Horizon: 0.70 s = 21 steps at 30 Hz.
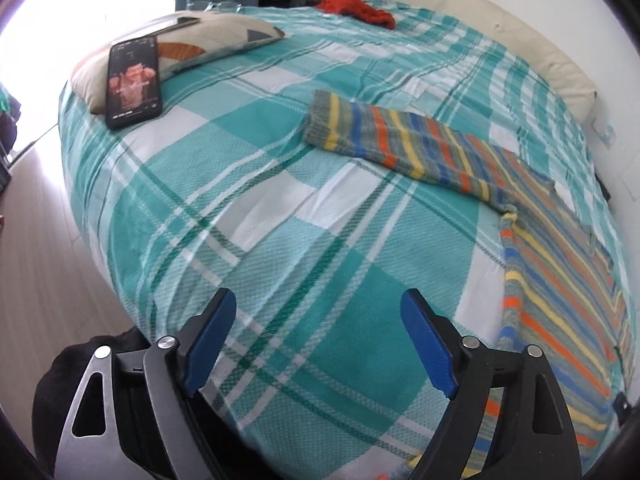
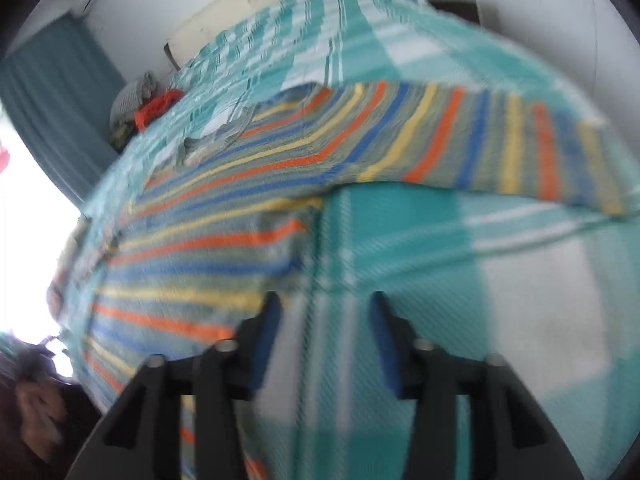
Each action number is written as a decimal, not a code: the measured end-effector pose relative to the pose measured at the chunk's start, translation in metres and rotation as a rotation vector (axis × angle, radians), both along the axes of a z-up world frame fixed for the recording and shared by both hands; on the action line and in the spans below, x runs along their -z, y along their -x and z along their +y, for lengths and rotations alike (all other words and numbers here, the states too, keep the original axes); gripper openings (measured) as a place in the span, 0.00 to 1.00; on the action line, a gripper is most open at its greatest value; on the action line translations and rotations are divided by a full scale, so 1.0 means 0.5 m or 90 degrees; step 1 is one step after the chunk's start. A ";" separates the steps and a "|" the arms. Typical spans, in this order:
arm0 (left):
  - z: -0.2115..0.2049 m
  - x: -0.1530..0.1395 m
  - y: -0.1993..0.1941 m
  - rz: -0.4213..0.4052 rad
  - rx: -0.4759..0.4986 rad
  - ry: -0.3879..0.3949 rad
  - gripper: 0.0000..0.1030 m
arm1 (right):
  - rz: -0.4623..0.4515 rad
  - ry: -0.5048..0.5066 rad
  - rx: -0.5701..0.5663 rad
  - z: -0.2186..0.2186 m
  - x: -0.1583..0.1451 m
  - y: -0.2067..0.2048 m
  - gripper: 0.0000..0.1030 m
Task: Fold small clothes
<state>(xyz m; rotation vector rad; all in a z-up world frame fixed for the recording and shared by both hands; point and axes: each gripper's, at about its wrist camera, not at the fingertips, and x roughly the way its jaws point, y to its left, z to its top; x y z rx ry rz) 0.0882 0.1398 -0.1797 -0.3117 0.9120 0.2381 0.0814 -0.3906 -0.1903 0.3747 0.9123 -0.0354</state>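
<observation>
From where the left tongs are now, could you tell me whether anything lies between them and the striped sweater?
Nothing visible does. Only bare checked bedspread lies between the open left tongs and the striped sweater; the phone sits far off on a pillow.

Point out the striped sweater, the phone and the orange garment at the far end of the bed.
striped sweater (image 1: 400, 144): left wrist view, on the outstretched sleeve.
phone (image 1: 134, 80): left wrist view, middle of its lit screen.
orange garment (image 1: 356, 10): left wrist view, middle of the crumpled heap.
</observation>
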 end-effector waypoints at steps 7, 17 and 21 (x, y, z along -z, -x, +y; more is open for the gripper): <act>-0.060 0.006 -0.030 0.013 0.067 -0.056 0.86 | -0.049 0.033 0.095 -0.038 -0.057 0.127 0.62; -0.085 0.028 -0.039 0.050 0.093 -0.070 0.94 | 0.000 0.099 0.127 -0.018 -0.037 0.120 0.75; -0.095 0.049 -0.044 0.085 0.103 -0.088 0.98 | 0.045 0.071 0.150 -0.029 -0.001 0.116 0.79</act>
